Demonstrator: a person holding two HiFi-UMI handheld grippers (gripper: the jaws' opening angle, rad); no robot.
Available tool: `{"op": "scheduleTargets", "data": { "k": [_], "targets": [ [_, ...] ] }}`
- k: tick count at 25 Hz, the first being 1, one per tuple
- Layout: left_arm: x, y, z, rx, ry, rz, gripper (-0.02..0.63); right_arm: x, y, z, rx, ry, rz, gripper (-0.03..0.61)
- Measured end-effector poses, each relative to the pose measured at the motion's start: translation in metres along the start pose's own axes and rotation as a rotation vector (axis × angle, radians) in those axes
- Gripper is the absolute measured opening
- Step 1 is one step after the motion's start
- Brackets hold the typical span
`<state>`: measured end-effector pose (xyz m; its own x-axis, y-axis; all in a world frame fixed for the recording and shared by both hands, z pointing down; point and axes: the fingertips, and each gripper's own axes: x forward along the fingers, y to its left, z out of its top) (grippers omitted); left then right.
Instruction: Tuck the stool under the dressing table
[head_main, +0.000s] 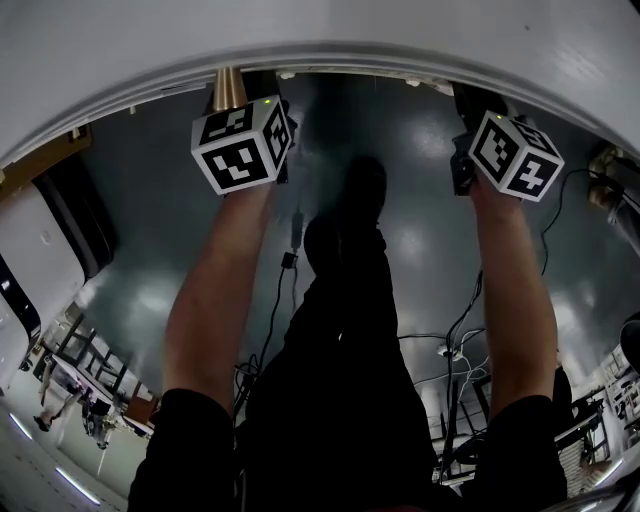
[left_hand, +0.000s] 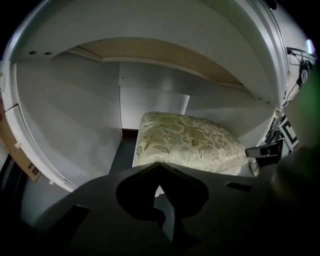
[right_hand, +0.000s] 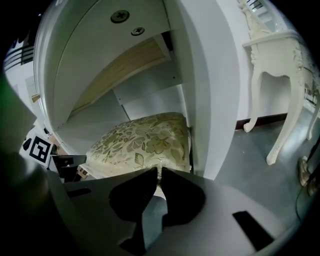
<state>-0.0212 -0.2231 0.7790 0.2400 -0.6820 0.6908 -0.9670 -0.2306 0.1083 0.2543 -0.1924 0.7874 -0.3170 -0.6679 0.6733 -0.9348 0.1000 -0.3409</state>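
The left gripper (left_hand: 159, 164), jaws shut tight on nothing, and the right gripper (right_hand: 159, 171), jaws all but closed and empty, sit at the front edge of the cream floral-cushioned stool (left_hand: 187, 142), which stands inside the white wooden dressing table (left_hand: 75, 125). Tucking looks nearly done, so any last nudge should go straight in. There is bare floor to the stool's left, but its right side sits just beside the white side panel (right_hand: 210, 100).

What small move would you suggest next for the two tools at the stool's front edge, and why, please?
Probably ease both straight back off the stool. It already lies inside the dressing table, close to the back panel, and the left tool and right tool, both shut, sit at its front edge, so further pushing looks unnecessary.
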Motion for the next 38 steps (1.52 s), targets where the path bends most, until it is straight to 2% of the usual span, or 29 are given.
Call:
{"op": "scheduleTargets", "data": {
  "k": [7, 10, 13, 18, 21, 23, 27, 32, 35, 38],
  "targets": [
    [-0.013, 0.007, 0.002, -0.061, -0.086, -0.010, 0.006, -0.009, 0.002, 0.006, 0.050, -0.085, 0.001, 0.046],
    [-0.025, 0.004, -0.003, -0.050, -0.078, -0.028, 0.006, -0.027, 0.001, 0.002, 0.075, -0.132, -0.024, 0.046],
    [-0.054, -0.005, -0.007, -0.051, -0.078, -0.060, 0.006, -0.054, 0.011, -0.006, 0.126, -0.178, -0.002, 0.046],
    [-0.133, -0.032, -0.005, -0.021, -0.096, -0.139, 0.006, -0.124, 0.049, -0.025, 0.123, -0.210, 0.037, 0.046],
    [-0.182, -0.041, 0.003, 0.026, -0.111, -0.177, 0.006, -0.160, 0.080, -0.027, 0.119, -0.212, 0.065, 0.041],
    [-0.211, -0.042, 0.012, 0.046, -0.129, -0.189, 0.006, -0.181, 0.101, -0.020, 0.101, -0.220, 0.088, 0.037],
    [-0.276, -0.050, 0.024, 0.019, -0.112, -0.237, 0.006, -0.242, 0.147, 0.000, 0.037, -0.234, 0.127, 0.033],
    [-0.375, -0.056, 0.064, 0.024, -0.122, -0.267, 0.006, -0.341, 0.204, 0.018, -0.067, -0.262, 0.163, 0.029],
    [-0.441, -0.075, 0.058, 0.036, -0.079, -0.319, 0.006, -0.395, 0.232, 0.007, -0.083, -0.212, 0.174, 0.026],
    [-0.499, -0.102, 0.052, 0.098, -0.043, -0.391, 0.006, -0.444, 0.272, 0.013, -0.101, -0.196, 0.227, 0.026]
  ]
}}
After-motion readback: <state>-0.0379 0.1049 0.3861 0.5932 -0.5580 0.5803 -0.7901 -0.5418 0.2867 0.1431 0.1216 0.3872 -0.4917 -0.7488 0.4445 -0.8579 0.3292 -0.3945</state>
